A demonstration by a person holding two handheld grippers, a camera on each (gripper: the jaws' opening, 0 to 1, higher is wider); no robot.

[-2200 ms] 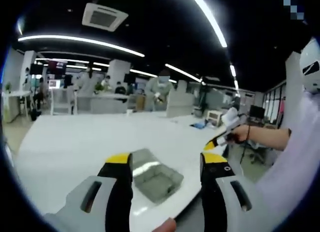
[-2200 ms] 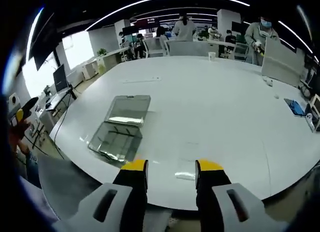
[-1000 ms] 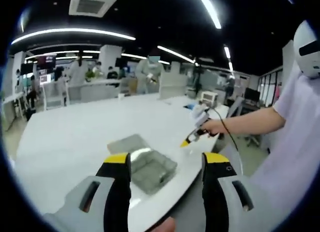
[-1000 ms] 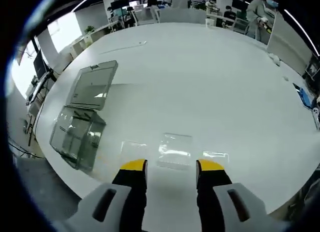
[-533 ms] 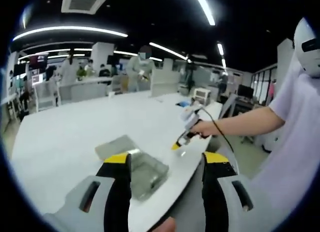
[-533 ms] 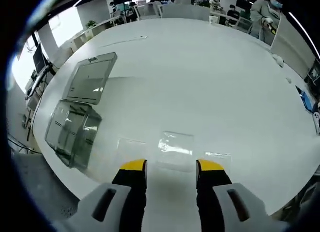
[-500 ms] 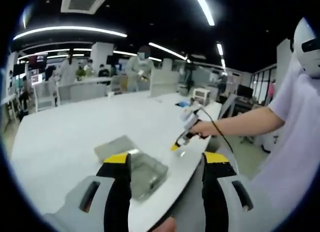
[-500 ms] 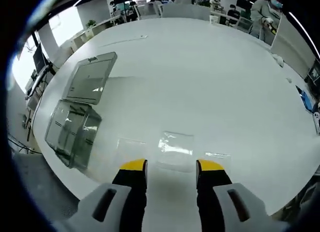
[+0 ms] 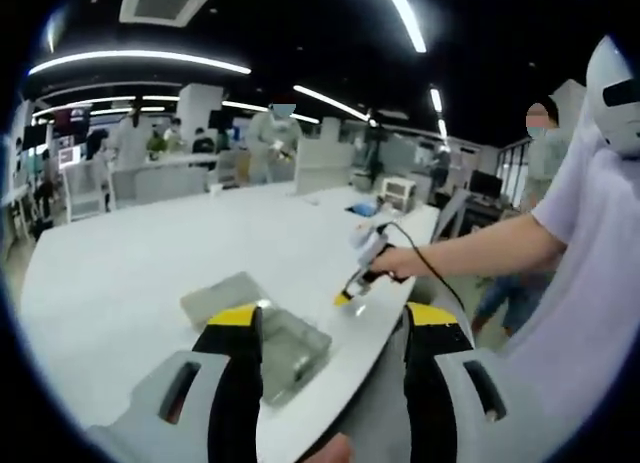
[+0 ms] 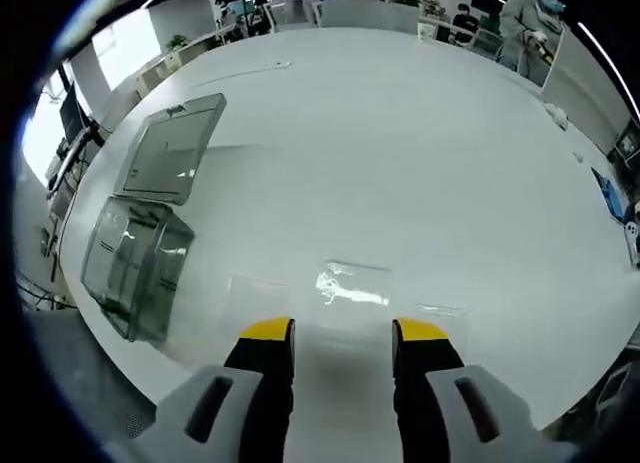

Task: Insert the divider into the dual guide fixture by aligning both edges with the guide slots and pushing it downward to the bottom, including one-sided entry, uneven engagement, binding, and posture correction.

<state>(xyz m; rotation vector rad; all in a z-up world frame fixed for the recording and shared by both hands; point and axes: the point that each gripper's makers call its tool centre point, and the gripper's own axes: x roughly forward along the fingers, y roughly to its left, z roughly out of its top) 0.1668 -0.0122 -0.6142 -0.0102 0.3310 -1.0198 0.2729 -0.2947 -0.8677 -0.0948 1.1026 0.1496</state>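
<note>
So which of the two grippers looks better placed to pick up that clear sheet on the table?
Probably the right gripper: its open jaws sit just before the clear divider. The left gripper hangs off the table edge, by the clear box.

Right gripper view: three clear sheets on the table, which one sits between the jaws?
The middle sheet, the one with the bright glare streak. It lies just ahead of the right gripper, between its open jaws; the fainter sheets flank it.

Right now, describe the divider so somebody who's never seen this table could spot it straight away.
On the big white table, look near the edge, just ahead of the right gripper. The divider is a flat clear sheet lying on the tabletop. Unlike the clear box and its open lid off to the side, it has no walls.
</note>
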